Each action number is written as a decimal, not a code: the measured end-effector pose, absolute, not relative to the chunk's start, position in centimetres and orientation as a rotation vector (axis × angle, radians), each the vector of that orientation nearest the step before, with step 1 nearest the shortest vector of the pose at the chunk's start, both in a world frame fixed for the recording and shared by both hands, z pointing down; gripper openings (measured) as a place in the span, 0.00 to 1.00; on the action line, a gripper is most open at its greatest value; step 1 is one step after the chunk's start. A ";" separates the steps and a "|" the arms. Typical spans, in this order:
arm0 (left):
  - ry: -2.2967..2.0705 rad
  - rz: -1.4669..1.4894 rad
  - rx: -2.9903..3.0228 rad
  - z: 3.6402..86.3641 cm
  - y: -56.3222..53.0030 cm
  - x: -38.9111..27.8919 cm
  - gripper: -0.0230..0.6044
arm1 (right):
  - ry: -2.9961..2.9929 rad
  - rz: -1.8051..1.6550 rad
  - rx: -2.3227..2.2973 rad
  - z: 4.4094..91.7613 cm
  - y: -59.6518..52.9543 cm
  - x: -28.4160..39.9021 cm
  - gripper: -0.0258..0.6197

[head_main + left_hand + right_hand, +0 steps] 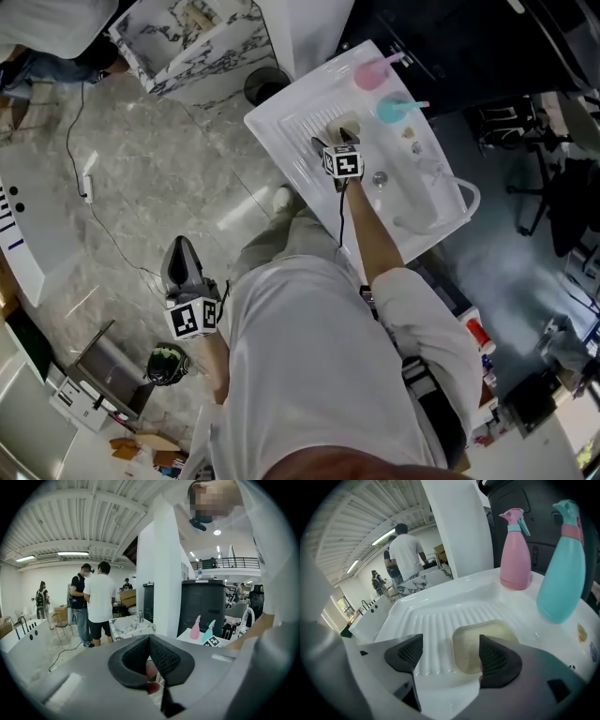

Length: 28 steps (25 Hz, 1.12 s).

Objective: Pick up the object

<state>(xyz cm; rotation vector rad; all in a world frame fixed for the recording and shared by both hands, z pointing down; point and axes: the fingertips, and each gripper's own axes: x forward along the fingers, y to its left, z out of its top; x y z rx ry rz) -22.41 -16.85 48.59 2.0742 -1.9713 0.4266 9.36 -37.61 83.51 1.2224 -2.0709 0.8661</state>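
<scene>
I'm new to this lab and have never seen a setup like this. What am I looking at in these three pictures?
There is no robot here. A person holds a two-jaw gripper in each hand. The head view comes from a camera on the person's head, looking steeply down. The other two come from cameras riding on each gripper, looking along its jaws. The right gripper hangs over a white sink unit with its jaws apart, holding nothing. A beige slab lies on the unit's ribbed part just ahead of the jaws. A pink spray bottle and a teal spray bottle stand behind it. The left gripper is off to the side over the floor, with its jaws together and apparently empty.
</scene>
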 end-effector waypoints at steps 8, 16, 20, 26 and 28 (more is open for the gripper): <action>-1.980 0.427 2.048 49.3 -16.8 -22.2 0.03 | -1.996 0.821 1.193 84.8 -37.8 9.5 0.37; -1.990 0.418 2.050 49.1 -16.9 -22.3 0.03 | -1.934 0.699 1.112 85.3 -37.3 9.8 0.10; -1.988 0.415 2.055 49.1 -16.9 -22.3 0.03 | -1.944 0.682 1.075 85.1 -37.1 9.6 0.09; -1.970 0.417 2.081 49.1 -17.4 -22.2 0.03 | -2.010 0.670 1.097 83.7 -37.6 9.0 0.08; -1.963 0.413 2.093 49.1 -17.6 -22.1 0.03 | -2.034 0.678 1.114 83.1 -37.6 8.8 0.07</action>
